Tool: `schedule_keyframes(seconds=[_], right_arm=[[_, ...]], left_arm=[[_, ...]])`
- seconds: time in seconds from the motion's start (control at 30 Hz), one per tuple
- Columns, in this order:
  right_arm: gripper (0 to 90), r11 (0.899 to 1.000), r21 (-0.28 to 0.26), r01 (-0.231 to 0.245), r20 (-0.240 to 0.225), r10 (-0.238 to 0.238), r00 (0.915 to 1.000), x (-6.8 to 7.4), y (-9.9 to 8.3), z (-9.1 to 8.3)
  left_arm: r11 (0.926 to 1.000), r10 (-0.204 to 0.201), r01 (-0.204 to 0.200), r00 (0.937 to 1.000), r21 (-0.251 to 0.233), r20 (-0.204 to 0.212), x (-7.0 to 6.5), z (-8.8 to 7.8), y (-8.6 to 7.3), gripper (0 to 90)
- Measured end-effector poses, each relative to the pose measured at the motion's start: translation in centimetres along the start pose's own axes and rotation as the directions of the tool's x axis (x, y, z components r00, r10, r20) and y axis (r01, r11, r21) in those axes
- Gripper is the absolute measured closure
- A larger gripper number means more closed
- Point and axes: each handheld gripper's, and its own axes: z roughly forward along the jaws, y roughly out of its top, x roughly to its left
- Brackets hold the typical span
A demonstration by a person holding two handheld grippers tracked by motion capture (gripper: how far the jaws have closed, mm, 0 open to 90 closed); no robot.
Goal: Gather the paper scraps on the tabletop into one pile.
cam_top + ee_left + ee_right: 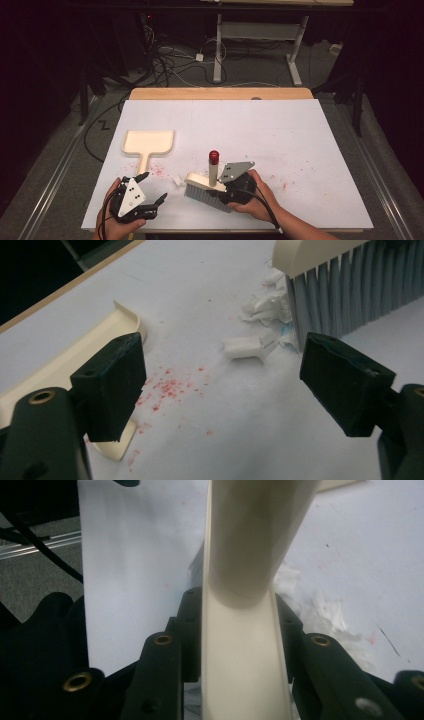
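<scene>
Your right gripper [231, 188] clamps the brush [206, 190]; your left gripper [150, 189] gapes wide, empty, left of it. Paper scraps [260, 325] at the bristles aren't yet swept into the dustpan [148, 142] beyond: sweeping looks barely begun.

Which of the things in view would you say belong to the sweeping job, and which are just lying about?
In the job: brush, held by the right tool; dustpan; white scraps; red crumbs; open left tool.
Lying about: cables on the floor; the far table's frame.

Smooth cream plastic dustpan [149, 141], brush [204, 187] with grey bristles, matt white table cover [280, 130], wooden edge [220, 93]
</scene>
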Motion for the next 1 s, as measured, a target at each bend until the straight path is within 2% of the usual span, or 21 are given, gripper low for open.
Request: schedule_keyframes(seconds=[0.07, 0.3, 0.4, 0.43, 0.53, 0.6, 0.77, 0.83, 0.87, 0.9, 1.0], right_arm=[[68.1, 1.0, -0.001, -0.01, 0.014, 0.01, 0.9999, -0.5, -0.1, -0.3], [68.2, 1.0, -0.003, -0.018, 0.063, 0.018, 0.9978, -0.7, 0.1, -1.4], [68.2, 0.999, -0.039, -0.027, 0.062, 0.029, 0.9976, -0.7, 0.6, -1.8], [68.2, 0.996, -0.071, -0.049, 0.05, 0.052, 0.9974, -0.5, 1.1, -2.0], [68.2, 0.994, -0.096, -0.06, 0.039, 0.064, 0.9972, -0.3, 1.7, -1.9], [68.2, 0.992, -0.115, -0.054, 0.046, 0.06, 0.9971, 0.1, 2.5, -1.5], [68.2, 0.987, -0.141, -0.08, 0.009, 0.082, 0.9966, 1.3, 4.7, 0.7], [68.2, 0.985, -0.139, -0.105, -0.011, 0.105, 0.9944, 1.8, 5.5, 2.0], [68.2, 0.986, -0.119, -0.118, -0.024, 0.116, 0.9929, 2.4, 6.0, 3.3], [68.2, 0.986, -0.119, -0.118, -0.024, 0.116, 0.9929, 2.4, 6.0, 3.3], [68.2, 0.987, -0.088, -0.133, 0.009, 0.134, 0.9909, 2.7, 6.1, 5.1]], left_arm=[[1.0, -0.002, 0.002, 1.0, 0.001, 0.002, 0.0, 0.1, 0.0, 17.6], [1.0, -0.002, 0.002, 1.0, 0.0, 0.002, 0.0, 0.1, -0.1, 17.6], [1.0, -0.007, 0.007, 1.0, -0.003, -0.005, 0.1, -0.1, 0.0, 17.6], [0.9999, -0.009, 0.009, 0.9999, -0.005, -0.007, 0.2, -0.1, 0.0, 17.6], [0.9997, -0.022, 0.022, 0.9996, -0.012, -0.018, 0.4, -0.3, -0.1, 17.6], [0.9994, -0.023, 0.022, 0.9993, -0.025, -0.031, 0.7, -0.4, -0.1, 17.6], [0.9974, -0.047, 0.044, 0.9974, -0.056, -0.055, 1.2, -1.0, -0.2, 17.6], [0.9966, -0.057, 0.053, 0.9968, -0.063, -0.057, 1.2, -1.2, -0.3, 17.6], [0.9965, -0.057, 0.054, 0.9968, -0.064, -0.055, 1.3, -1.2, -0.3, 17.6], [0.9966, -0.056, 0.053, 0.997, -0.063, -0.054, 1.3, -1.2, -0.3, 17.6], [0.9971, -0.052, 0.049, 0.9976, -0.057, -0.046, 1.2, -1.1, -0.3, 17.6]])
